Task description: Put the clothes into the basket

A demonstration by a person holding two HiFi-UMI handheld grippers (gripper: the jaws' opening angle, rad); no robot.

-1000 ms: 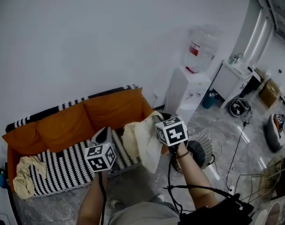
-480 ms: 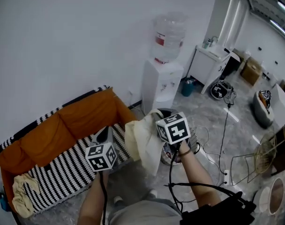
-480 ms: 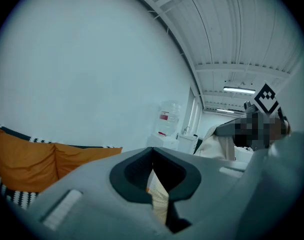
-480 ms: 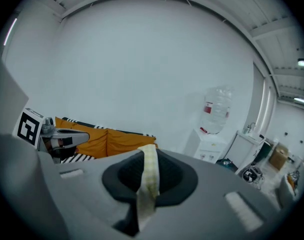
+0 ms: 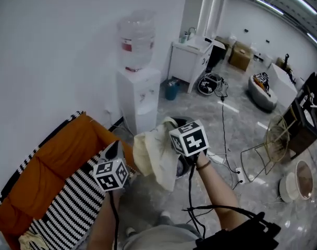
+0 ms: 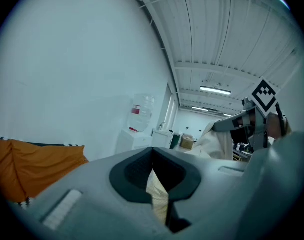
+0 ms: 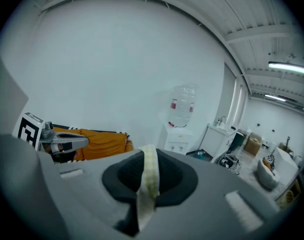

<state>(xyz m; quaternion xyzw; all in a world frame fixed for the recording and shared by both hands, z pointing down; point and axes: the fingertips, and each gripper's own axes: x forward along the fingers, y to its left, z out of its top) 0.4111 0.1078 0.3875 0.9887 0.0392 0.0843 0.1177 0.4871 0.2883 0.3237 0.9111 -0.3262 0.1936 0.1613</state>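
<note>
A cream cloth (image 5: 154, 158) hangs in front of me, above the floor. My right gripper (image 5: 171, 139) is shut on its upper edge; a pale strip of it (image 7: 148, 176) sits pinched between the jaws. My left gripper (image 5: 113, 150) is level with it at the left, and cream fabric (image 6: 158, 196) is clamped between its jaws too. From the left gripper view, the right gripper (image 6: 227, 126) and the draped cloth (image 6: 219, 144) are at the right. A dark round container (image 5: 182, 163) on the floor is mostly hidden behind the cloth and my right hand. Another cream garment (image 5: 31, 239) lies on the sofa.
An orange sofa (image 5: 54, 158) with a black-and-white striped cover (image 5: 59, 207) stands at the left. A water dispenser (image 5: 137, 87) stands against the wall, with a white cabinet (image 5: 192, 61) beyond it. Cables (image 5: 223, 124), a wire frame (image 5: 268, 147) and bags lie on the floor to the right.
The head view has swung to the right: the sofa has slid towards the left edge and more of the room at the right shows. Both grippers have carried the cloth along, grips unchanged.
</note>
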